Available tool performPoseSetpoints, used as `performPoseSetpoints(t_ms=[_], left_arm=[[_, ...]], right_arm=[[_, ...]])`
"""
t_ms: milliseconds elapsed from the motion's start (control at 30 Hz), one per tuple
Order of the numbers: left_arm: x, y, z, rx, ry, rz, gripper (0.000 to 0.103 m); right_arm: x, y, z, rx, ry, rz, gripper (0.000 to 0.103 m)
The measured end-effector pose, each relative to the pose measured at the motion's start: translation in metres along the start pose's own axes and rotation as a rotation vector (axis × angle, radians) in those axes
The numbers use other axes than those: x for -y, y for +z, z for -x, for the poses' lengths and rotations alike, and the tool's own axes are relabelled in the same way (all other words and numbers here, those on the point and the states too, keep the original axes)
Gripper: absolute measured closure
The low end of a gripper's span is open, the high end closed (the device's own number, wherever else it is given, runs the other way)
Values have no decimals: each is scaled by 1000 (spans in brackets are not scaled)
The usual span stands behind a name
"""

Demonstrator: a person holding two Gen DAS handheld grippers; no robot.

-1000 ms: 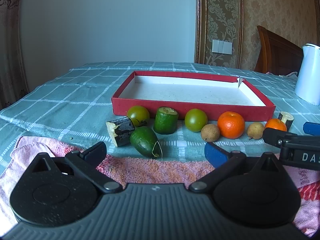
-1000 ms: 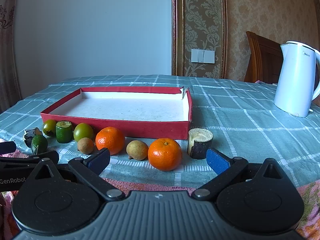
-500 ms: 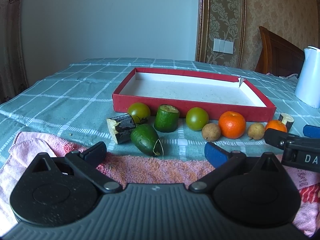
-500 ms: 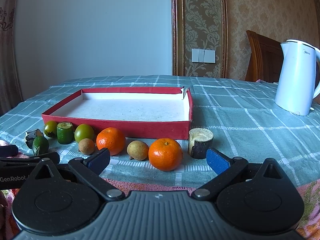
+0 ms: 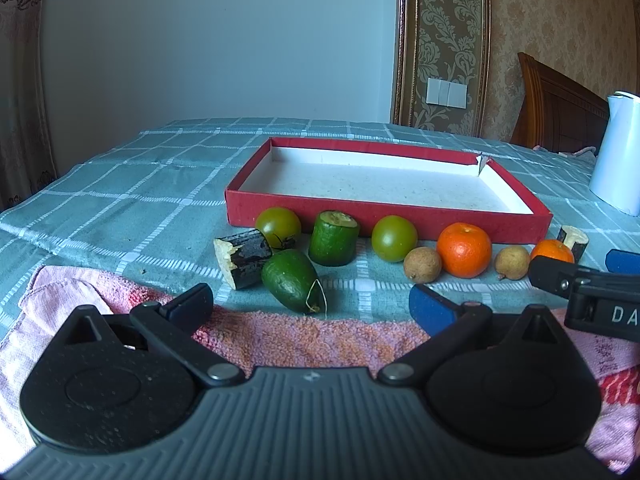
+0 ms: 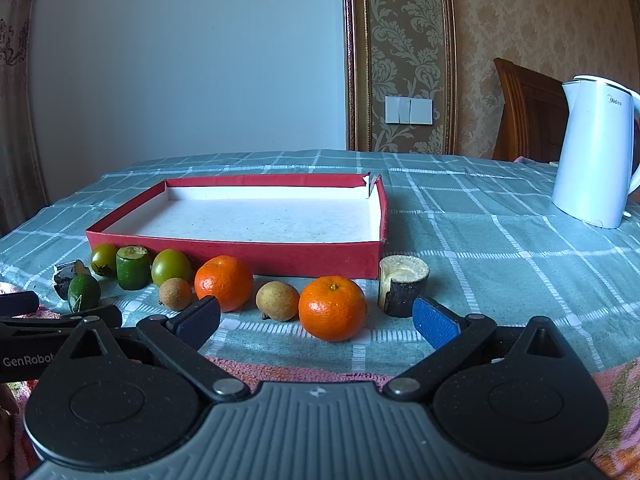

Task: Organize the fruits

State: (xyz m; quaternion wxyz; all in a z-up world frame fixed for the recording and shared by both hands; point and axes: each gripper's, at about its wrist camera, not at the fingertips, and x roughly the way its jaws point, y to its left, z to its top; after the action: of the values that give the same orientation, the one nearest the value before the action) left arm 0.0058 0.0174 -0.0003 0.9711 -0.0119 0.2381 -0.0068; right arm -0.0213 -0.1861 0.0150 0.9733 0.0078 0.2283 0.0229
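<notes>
In the left view, the tall white plastic kettle [image 5: 618, 156] is cut off by the right edge. The small round orange tangerine [image 5: 551, 250] sits partly behind the black right tongs [image 5: 578, 270], which also run off that edge. In the right view, the dark stubby cane piece [image 6: 66, 276] is half hidden behind the small green oval fruit [image 6: 84, 292].

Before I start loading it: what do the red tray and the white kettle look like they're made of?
The red tray looks like cardboard, probably a box lid: matte red outside, plain white inside, with a torn, bent far corner. The white kettle looks like smooth plastic with a soft sheen and a printed logo; whether metal lies under that shell cannot be told.
</notes>
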Motion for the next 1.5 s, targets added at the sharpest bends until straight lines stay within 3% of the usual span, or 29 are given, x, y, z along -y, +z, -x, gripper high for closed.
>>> performPoseSetpoints(t_ms=[1167, 1500], left_arm=[[-1, -1, 2, 6, 4, 6, 0], [-1, -1, 1, 2, 5, 9, 0]], right_arm=[[-1, 1, 0, 3, 8, -7, 0], [20, 1, 8, 43, 96, -123, 0]])
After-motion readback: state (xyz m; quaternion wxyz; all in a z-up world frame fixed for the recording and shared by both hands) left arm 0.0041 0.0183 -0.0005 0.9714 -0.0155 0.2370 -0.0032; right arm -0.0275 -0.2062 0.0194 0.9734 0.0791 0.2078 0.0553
